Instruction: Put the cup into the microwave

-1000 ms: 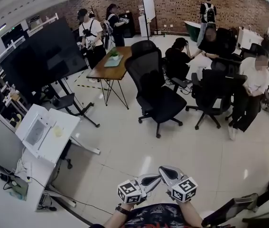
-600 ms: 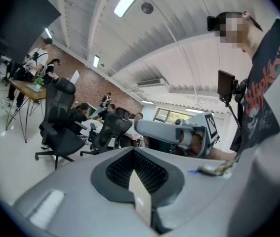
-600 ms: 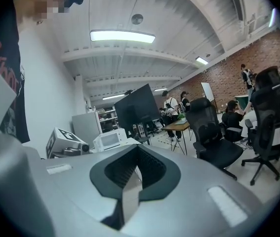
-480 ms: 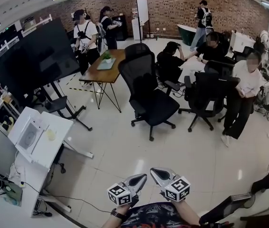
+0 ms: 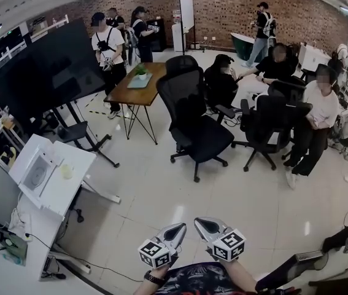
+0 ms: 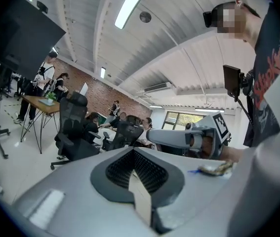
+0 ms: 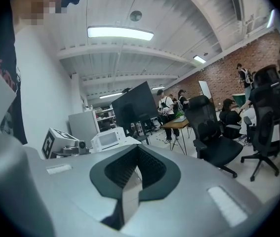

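Though held side by side | left gripper: jaws pressed together, empty | right gripper: likewise (touching nothing)

2 claws: left claw, right claw; 1 microwave; 1 cup; 1 wooden table.

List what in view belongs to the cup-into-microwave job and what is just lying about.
Job:
white microwave oven
small pale yellow cup beside it on the white table
left gripper and right gripper, both shut, empty

Lying about:
nearest black office chair
brown wooden table
large black screen
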The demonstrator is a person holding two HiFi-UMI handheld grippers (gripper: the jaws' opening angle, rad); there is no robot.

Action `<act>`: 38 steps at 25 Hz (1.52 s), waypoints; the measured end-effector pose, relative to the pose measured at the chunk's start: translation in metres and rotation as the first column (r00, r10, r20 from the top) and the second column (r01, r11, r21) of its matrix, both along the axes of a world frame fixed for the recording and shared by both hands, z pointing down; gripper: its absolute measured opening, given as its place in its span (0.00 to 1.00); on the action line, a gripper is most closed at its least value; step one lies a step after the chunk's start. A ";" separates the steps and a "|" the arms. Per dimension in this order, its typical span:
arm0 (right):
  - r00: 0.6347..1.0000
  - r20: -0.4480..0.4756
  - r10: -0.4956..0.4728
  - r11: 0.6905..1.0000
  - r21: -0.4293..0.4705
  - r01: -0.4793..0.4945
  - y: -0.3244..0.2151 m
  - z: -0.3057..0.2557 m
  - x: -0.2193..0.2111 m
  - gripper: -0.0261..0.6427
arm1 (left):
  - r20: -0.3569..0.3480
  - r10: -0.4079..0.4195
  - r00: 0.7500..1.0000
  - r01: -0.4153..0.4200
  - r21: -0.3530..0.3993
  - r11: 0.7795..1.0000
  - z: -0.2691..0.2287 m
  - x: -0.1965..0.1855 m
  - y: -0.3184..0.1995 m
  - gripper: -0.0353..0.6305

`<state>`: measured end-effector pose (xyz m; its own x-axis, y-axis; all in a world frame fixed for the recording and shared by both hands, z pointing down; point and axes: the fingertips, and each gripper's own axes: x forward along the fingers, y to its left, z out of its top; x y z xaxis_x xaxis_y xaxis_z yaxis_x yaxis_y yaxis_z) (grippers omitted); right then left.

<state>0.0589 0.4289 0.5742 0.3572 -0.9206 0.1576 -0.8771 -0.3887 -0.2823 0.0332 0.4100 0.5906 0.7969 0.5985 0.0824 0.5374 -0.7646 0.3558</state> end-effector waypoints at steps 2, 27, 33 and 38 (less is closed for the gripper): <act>1.000 0.005 -0.013 1.000 -0.002 0.013 -0.014 0.002 -0.005 0.04 | 0.013 -0.008 1.000 0.008 -0.004 1.000 0.006 -0.010 -0.012 0.05; 0.944 0.052 -0.325 0.942 0.105 0.319 -0.256 0.004 0.114 0.04 | 0.086 -0.366 0.927 0.366 0.019 0.930 0.009 0.091 -0.242 0.05; 0.905 0.029 -0.424 0.903 0.098 0.419 -0.301 -0.011 0.158 0.04 | 0.072 -0.481 0.874 0.480 0.026 0.877 -0.015 0.139 -0.293 0.05; 0.860 0.030 -0.509 0.860 0.059 0.507 -0.331 -0.023 0.145 0.04 | 0.077 -0.588 0.805 0.590 -0.009 0.807 -0.028 0.115 -0.328 0.05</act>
<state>0.2043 0.0978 0.5513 -0.1683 -0.9792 0.1135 -0.9358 0.1225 -0.3306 0.1483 0.0818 0.5623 0.9902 0.0188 0.1385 -0.0390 -0.9145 0.4027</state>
